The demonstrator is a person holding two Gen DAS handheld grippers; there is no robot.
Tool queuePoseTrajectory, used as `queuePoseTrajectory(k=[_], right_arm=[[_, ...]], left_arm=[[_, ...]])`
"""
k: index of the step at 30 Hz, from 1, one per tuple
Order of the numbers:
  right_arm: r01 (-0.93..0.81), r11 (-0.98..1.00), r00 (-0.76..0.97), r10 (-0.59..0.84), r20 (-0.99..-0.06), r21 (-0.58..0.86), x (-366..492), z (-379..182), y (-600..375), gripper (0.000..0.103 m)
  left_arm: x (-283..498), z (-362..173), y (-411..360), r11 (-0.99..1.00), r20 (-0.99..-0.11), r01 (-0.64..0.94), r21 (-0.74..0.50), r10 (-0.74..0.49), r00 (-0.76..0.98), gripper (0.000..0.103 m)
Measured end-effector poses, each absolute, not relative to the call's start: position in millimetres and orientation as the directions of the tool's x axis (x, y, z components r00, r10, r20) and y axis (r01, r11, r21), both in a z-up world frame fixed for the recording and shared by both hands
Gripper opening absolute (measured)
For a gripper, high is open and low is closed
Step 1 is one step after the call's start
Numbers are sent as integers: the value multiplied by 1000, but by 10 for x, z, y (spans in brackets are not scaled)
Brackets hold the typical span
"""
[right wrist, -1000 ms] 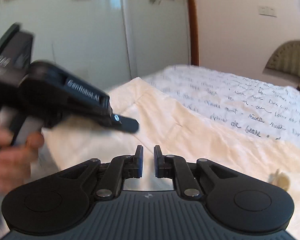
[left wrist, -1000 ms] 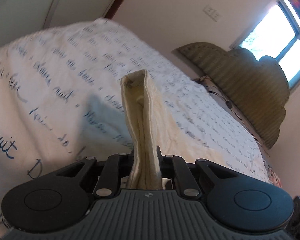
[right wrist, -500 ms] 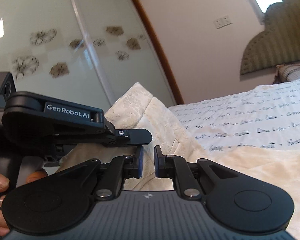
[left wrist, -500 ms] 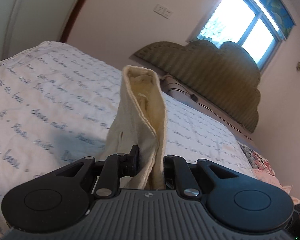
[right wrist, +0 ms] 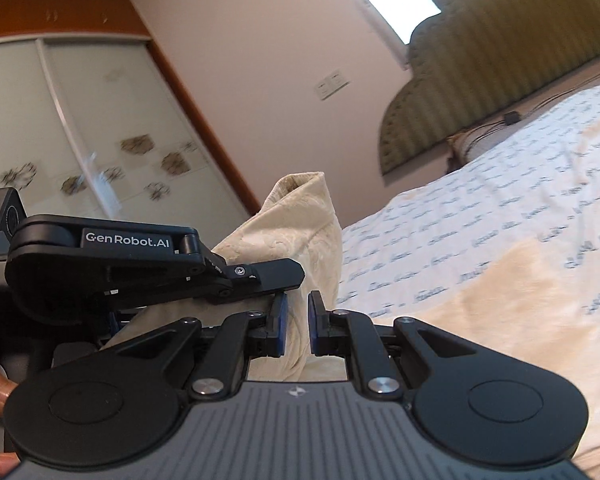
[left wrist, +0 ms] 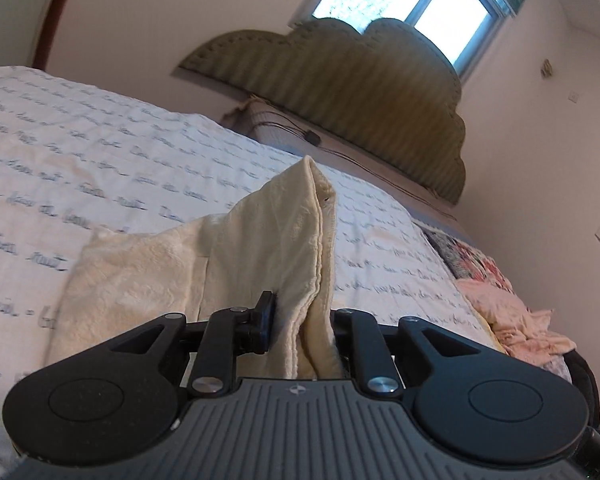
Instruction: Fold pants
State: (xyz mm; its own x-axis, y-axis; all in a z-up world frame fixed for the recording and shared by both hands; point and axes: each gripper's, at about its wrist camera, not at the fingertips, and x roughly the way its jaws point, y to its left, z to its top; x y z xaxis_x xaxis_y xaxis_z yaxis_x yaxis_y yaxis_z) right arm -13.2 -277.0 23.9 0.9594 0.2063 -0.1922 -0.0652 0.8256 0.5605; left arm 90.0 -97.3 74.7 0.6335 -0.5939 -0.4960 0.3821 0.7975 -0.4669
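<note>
Pants [left wrist: 300, 240]: cream, plush, peaked fold pinched in left gripper [left wrist: 300, 320] jaws.

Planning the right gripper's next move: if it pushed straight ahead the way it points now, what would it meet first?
Probably the cream textured pants: a raised fold stands right ahead of the right gripper, partly between its slightly parted fingers. The left gripper clamps that fold just left; depth is uncertain.

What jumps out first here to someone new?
The cream pants stand up in a peak in the middle of the left wrist view, clamped in the left gripper. In the right wrist view the right gripper has a fold of the same fabric between its slightly parted fingers. Behind lie the white bedspread with blue script and the green scalloped headboard under a bright window.
</note>
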Motion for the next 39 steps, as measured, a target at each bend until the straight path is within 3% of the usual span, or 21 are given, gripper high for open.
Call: queuePoseTrajectory(k=[12, 16, 19, 20, 25, 28, 32, 36, 39], right_arm=[[143, 731, 958, 66, -278, 667, -304, -112, -3519, 11], [225, 710, 942, 17, -335, 667, -318, -249, -3616, 11], [274, 701, 933, -28, -359, 658, -387, -300, -3677, 11], [293, 703, 929, -48, -368, 648, -414, -303, -3695, 11], [415, 747, 900, -256, -352, 520, -664, -158, -3669, 14], [315, 840, 928, -175, -329, 441, -596, 22, -3527, 14], [112, 946, 927, 11, -375, 305, -371, 111, -3157, 20], [176, 977, 848, -91, -522, 117, -168, -138, -3015, 22], [223, 967, 845, -130, -518, 121, -280, -163, -3030, 23]], left_arm=[[1110, 273, -1953, 773, -588, 421, -475, -635, 502, 25], [1225, 58, -2160, 764, -625, 444, -468, -641, 446, 38], [1301, -61, -2237, 732, -643, 460, -503, -672, 367, 56], [1308, -67, -2208, 715, -634, 460, -527, -691, 348, 55], [1256, 164, -1856, 675, -546, 494, -548, -736, 400, 60], [1253, 281, -1585, 733, -549, 475, -487, -680, 487, 69], [1308, 255, -1092, 782, -586, 405, -474, -624, 517, 69], [1242, 192, -626, 820, -617, 364, -441, -572, 540, 69], [1086, 170, -339, 831, -614, 376, -410, -557, 560, 69]])
